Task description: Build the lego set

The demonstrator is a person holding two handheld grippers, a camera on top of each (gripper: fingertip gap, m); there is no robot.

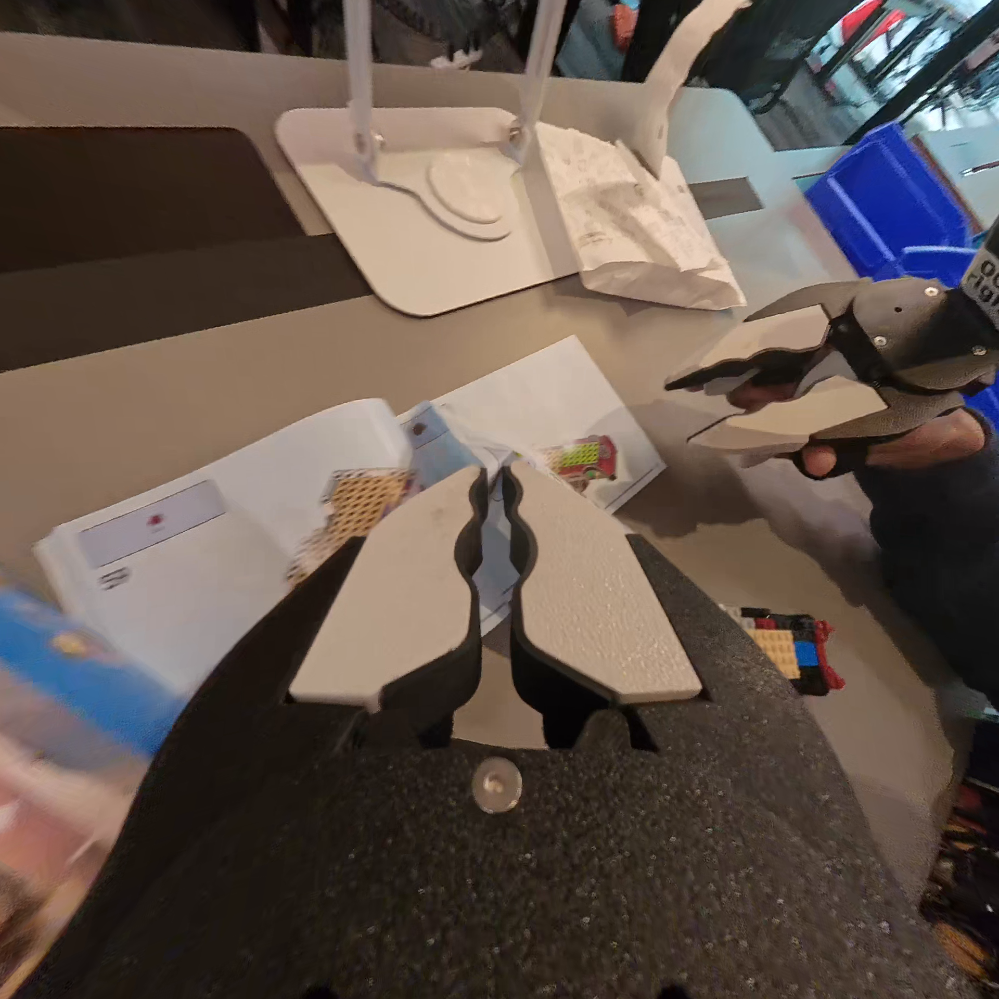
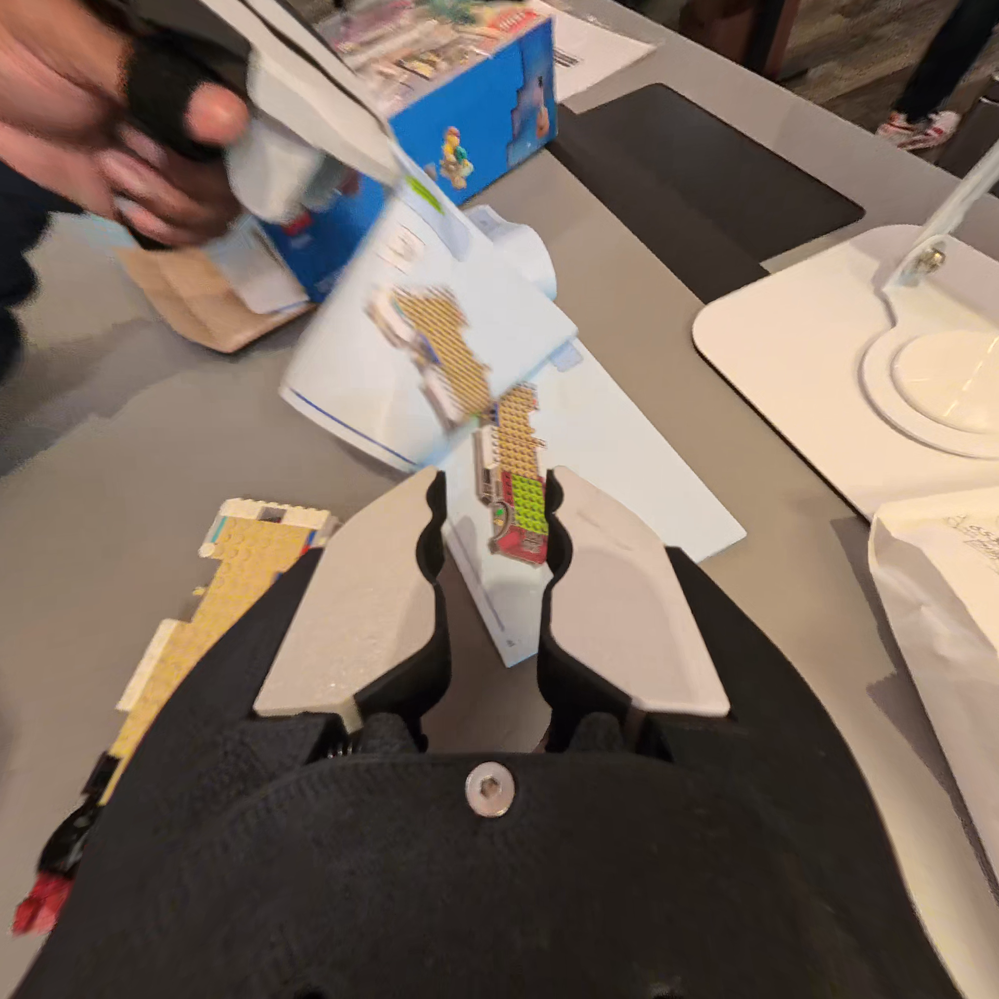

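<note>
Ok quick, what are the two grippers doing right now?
Left gripper: shut on a booklet page.
Right gripper: open, holding nothing.

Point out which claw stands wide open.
The right claw: its fingers stand well apart over the booklet's flat page, while the left claw is nearly closed on a lifted page.

Grey table (image 1: pixel 162 346) – dark inset panel (image 1: pixel 124 189), patterned carpet (image 2: pixel 865 48), glass frontage (image 1: pixel 892 65)

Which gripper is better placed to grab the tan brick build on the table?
Right, probably. The right gripper is open and empty, with the brick build just beside its left finger. The left gripper looks closed on a lifted booklet page, farther from the build.
</note>
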